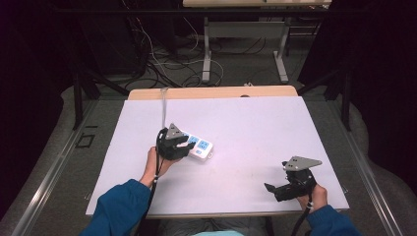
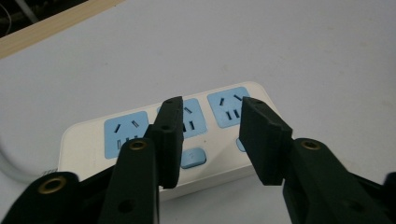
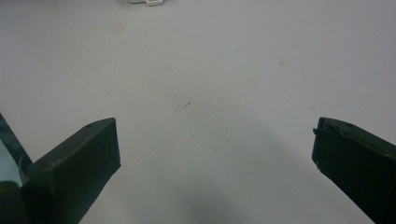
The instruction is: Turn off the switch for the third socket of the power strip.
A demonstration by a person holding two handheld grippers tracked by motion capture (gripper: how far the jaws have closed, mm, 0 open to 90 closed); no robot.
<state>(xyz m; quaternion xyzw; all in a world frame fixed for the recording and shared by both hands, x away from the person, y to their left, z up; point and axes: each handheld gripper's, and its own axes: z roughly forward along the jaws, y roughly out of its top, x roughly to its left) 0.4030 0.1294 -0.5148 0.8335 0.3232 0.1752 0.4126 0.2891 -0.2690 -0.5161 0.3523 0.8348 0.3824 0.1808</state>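
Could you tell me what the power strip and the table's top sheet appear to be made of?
Power strip: likely moulded plastic, smooth white with rounded edges and pale blue socket faces. Top sheet: matte white, possibly laminate or board; a wood-look edge shows behind it.

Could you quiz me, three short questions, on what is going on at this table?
1. True or false: the right gripper is open.
2. What does the left gripper reach over? A. a cup B. a power strip C. a book
3. What colour are the socket faces?
Key: 1 true; its jaws stand wide over bare table. 2 B; the jaws are above it, gap between them. 3 blue.
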